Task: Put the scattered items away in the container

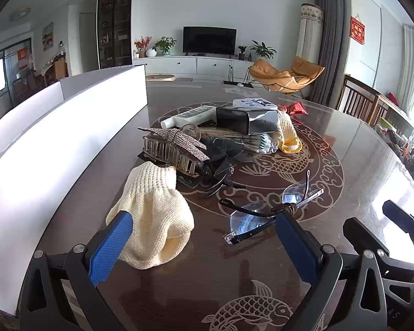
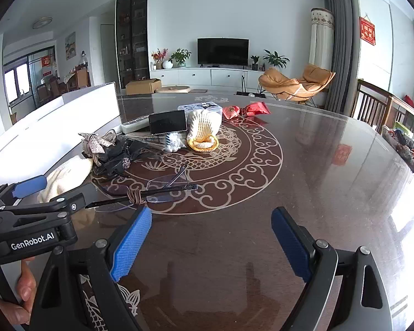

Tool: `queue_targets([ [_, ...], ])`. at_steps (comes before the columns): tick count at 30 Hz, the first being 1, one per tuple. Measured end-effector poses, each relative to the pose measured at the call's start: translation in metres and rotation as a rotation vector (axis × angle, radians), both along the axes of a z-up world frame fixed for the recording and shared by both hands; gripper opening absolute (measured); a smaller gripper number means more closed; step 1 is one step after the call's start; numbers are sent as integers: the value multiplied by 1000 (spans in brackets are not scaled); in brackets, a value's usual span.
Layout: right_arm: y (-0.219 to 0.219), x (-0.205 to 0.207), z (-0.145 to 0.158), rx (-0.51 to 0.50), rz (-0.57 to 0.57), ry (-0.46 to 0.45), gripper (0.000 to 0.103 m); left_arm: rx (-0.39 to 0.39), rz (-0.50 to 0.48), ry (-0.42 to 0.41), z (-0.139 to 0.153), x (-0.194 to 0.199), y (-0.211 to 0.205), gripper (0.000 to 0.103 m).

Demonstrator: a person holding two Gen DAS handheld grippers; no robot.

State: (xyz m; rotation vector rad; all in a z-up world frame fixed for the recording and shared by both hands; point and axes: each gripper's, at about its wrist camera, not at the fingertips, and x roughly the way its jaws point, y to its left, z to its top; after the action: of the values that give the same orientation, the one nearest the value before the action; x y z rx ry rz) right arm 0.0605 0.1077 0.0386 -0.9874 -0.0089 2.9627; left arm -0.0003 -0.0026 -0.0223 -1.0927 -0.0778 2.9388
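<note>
A cream knit glove [image 1: 151,215] lies on the dark table close in front of my left gripper [image 1: 204,245]. That gripper stands wide open, its left pad beside the glove's edge and its right pad by the rimless glasses [image 1: 262,215]. In the right wrist view my right gripper [image 2: 212,245] is open over bare table with nothing between its fingers. The glasses [image 2: 157,190] lie just ahead of its left finger. The white container [image 1: 55,138] runs along the table's left side.
A pile sits mid-table: a rhinestone hair clip [image 1: 174,149], a black box [image 1: 248,121], a white tube [image 1: 187,115], a second glove [image 2: 204,129], cotton swabs, red wrappers [image 2: 245,110]. A hand [image 2: 22,289] holds the left gripper's handle. Wooden chairs stand at the far right.
</note>
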Motion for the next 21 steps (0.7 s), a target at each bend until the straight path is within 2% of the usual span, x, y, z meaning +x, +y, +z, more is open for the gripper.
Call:
queue_targets([
  [21, -1, -3, -5, -8, 6, -17, 89, -6, -8, 20, -2, 0, 4, 103],
])
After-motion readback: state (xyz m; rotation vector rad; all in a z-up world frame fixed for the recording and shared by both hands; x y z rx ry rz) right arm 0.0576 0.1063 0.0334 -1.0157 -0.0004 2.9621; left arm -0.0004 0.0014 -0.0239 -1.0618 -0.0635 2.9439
